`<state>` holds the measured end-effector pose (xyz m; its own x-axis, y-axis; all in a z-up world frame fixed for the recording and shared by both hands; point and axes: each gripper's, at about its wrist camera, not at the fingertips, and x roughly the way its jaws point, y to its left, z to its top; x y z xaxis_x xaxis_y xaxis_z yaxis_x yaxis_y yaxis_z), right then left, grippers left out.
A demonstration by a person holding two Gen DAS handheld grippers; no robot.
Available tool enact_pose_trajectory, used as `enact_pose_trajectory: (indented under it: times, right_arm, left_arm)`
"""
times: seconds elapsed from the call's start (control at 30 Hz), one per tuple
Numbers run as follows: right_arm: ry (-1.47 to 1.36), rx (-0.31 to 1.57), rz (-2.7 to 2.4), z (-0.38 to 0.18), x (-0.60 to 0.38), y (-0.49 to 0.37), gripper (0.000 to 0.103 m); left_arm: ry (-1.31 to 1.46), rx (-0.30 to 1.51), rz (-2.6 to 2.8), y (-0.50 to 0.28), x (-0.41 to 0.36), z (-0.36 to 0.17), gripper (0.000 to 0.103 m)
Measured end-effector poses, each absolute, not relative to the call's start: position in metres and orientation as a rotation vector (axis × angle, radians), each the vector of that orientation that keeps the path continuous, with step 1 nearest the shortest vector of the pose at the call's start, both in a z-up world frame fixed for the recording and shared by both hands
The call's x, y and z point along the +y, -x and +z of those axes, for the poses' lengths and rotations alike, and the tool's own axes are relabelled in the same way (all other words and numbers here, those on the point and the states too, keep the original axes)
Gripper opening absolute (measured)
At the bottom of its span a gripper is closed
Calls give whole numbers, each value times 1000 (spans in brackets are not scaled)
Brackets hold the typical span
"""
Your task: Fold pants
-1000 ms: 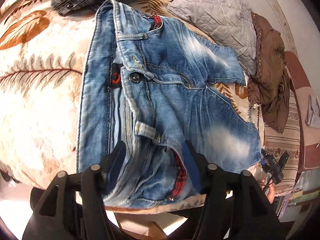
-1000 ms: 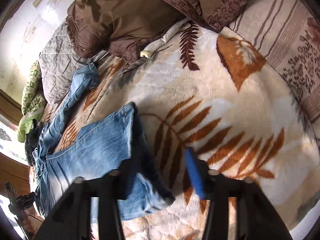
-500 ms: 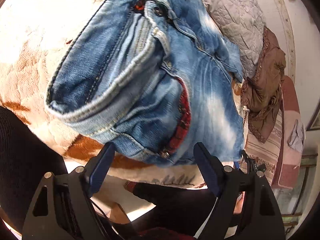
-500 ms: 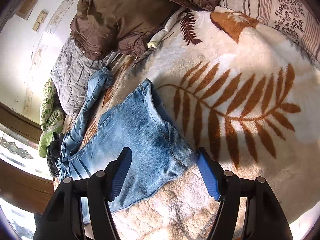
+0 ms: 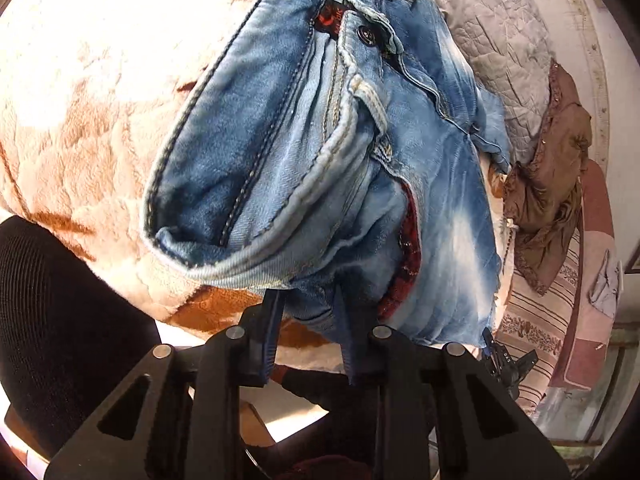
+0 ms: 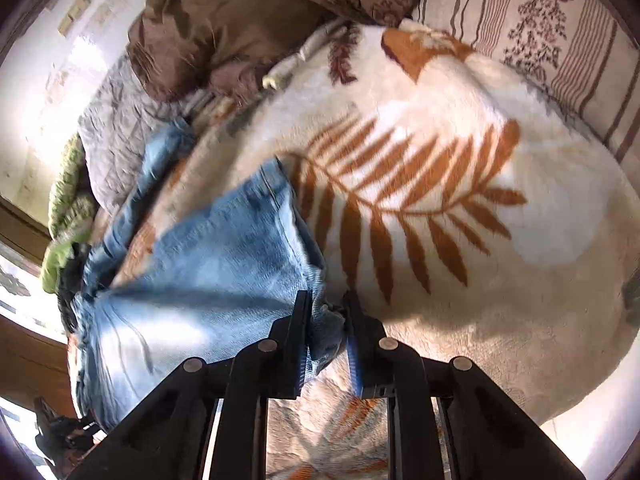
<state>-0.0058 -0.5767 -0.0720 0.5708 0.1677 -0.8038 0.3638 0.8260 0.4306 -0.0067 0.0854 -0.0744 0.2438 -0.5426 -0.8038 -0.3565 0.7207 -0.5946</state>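
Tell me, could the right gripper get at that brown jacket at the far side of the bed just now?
Probably not yet. The right gripper has its jaws closing on a leg end of the jeans, and the brown jacket lies well beyond, across the blanket.

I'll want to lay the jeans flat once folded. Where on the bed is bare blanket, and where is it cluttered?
Bare: the cream fleece blanket with rust fern print, between the faded blue denim jeans and the striped floral sheet; also beside the waistband. Crowded: the far side, with the brown satin garment and grey quilted pillow.
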Motion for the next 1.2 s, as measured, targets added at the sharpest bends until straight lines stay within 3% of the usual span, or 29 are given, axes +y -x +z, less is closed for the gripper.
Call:
enact_pose_trajectory:
  times: [0.07,0.2,0.23,0.27,0.33,0.4,0.57,0.83,0.87,0.9,0.97,1.03,1.1,1.2]
  right_arm:
    - [-586,949,-162,-53,-581,8,26]
    - [-438,854,-204,-3,-582,-6,27]
    - [-450,835,-164,6,-579,-17,27]
    - [-477,822,-114,12,-575,-32,29]
    - [-560,814,-4,15,-561,-70,41]
    - [-657,813,95,8,-543,-116,49]
    - [-913,859,195,-37,-497,-234,51]
    - [-1090,902,170,-105,-456,-329,52]
    - [-1092,893,164,-107,-457,-332,36]
    - [-1056,872,166,-99,-458,-334,5]
    - [-865,723,189,-54,-459,-320,4]
    - [-606,630,156,-10,-451,-296,3]
    - [-522,662,120,-7,-451,-285,5]
    - [-586,938,-7,-63,-478,-290,18]
  left_arm:
    - [795,1350,-276,15,91,-58,23]
    - [688,1188,-368,19,108,9,29]
    - [652,1136,-349,10,111,25,47]
    - [609,1092,-301,-3,114,39,81]
    - [550,1009,-201,-38,118,51,101]
    - [550,999,-151,-85,119,38,101]
    - [648,1189,-67,-184,120,-31,100]
    - [694,1180,-42,-215,106,-54,99]
    - [694,1175,-44,-217,104,-51,93]
    - [681,1173,-50,-216,103,-47,87]
    - [645,1151,-70,-209,105,-39,57]
    - [618,1166,-86,-210,106,-39,35]
    - [618,1203,-64,-214,107,-50,34]
    - [591,1207,-33,-218,104,-54,34]
